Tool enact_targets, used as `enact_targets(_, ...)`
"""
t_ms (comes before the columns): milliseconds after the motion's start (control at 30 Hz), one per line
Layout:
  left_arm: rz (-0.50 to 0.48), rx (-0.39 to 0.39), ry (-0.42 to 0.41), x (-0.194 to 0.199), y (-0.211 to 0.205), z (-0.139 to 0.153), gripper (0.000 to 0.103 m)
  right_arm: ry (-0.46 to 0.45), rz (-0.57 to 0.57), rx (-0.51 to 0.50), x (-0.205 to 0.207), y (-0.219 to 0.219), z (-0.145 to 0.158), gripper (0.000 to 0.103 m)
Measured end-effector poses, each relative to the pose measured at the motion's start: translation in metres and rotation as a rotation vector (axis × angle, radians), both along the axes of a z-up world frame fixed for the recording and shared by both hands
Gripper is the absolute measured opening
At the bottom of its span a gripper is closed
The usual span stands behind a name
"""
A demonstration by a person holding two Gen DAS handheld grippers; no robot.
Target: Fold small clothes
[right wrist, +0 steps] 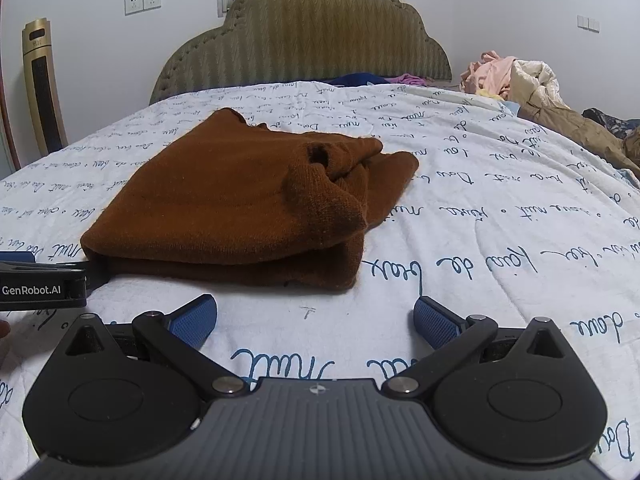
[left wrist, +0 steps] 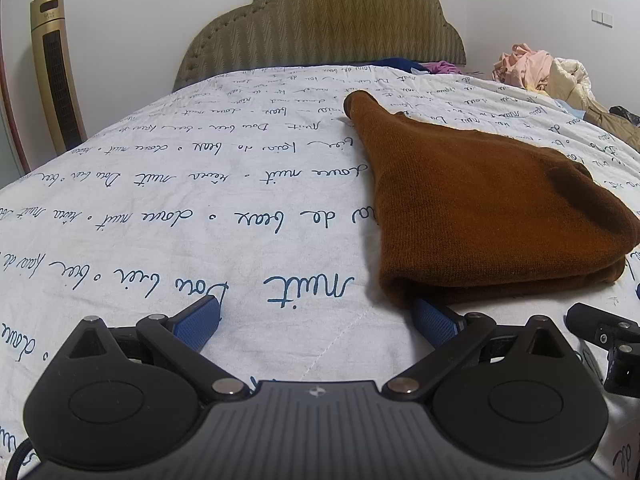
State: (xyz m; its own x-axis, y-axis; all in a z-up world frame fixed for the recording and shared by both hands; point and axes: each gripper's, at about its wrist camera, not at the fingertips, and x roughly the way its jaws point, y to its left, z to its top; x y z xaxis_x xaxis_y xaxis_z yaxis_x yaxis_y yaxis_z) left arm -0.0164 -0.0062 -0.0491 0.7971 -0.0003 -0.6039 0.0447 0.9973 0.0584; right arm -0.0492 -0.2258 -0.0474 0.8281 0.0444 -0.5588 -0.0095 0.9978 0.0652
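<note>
A brown knitted garment (left wrist: 480, 208) lies folded in layers on the white bedspread, with one sleeve end stretching toward the headboard. In the right wrist view the same brown garment (right wrist: 240, 200) sits ahead and left, a rolled collar or cuff on top. My left gripper (left wrist: 316, 320) is open just in front of the garment's near left corner, its right finger touching or nearly under the fold edge. My right gripper (right wrist: 316, 320) is open over bare bedspread, a short way in front of the garment. The left gripper's body (right wrist: 40, 280) shows at the left edge.
The bed's white cover with blue script (left wrist: 180, 200) spreads all around. A padded headboard (left wrist: 320, 28) stands at the far end. A heap of clothes (right wrist: 516, 76) lies at the far right corner. A gold tower fan (left wrist: 56, 68) stands left of the bed.
</note>
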Motion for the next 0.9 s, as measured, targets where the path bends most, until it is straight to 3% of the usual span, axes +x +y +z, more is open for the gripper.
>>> enact_targets(900, 0.000, -0.001, 0.001, 0.0008, 0.0000, 0.0001, 0.103, -0.003, 0.003, 0.007, -0.0008, 0.0001, 0.0004, 0.103)
